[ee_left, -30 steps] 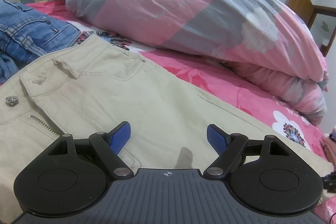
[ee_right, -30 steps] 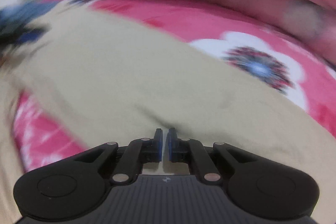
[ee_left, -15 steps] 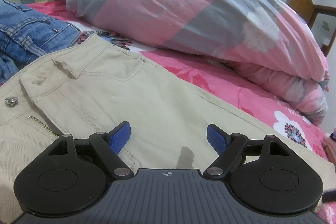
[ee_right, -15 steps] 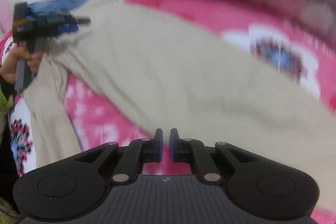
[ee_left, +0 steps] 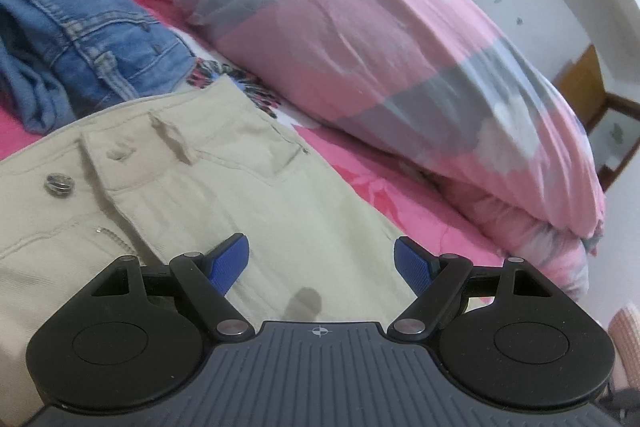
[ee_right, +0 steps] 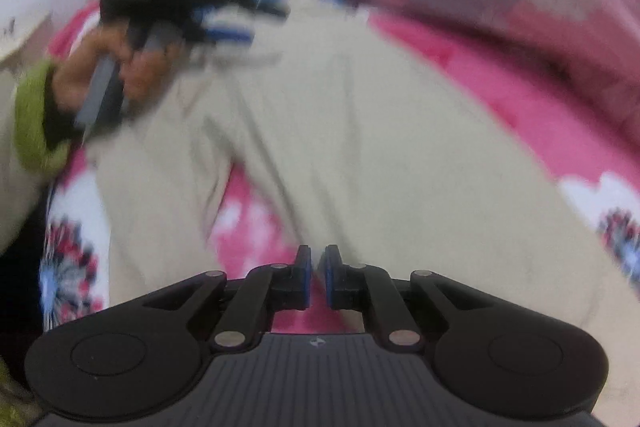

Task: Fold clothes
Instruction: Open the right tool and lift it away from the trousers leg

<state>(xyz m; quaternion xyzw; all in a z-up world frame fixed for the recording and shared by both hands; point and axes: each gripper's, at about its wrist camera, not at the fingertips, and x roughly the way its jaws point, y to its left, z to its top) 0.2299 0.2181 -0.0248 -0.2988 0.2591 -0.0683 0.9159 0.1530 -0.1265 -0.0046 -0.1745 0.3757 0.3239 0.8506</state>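
Pink bedsheet flanking beige trousers

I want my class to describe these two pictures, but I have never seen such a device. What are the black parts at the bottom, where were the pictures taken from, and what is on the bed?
Each picture comes from a camera on a hand-held gripper, looking along its two fingers. The left gripper is open above the waist of the beige trousers, holding nothing. The right gripper is shut; the blur hides whether it pinches the trousers. Its view shows the person's hand carrying the left gripper. Blue jeans and a pink-and-grey duvet also lie on the pink floral bedsheet.
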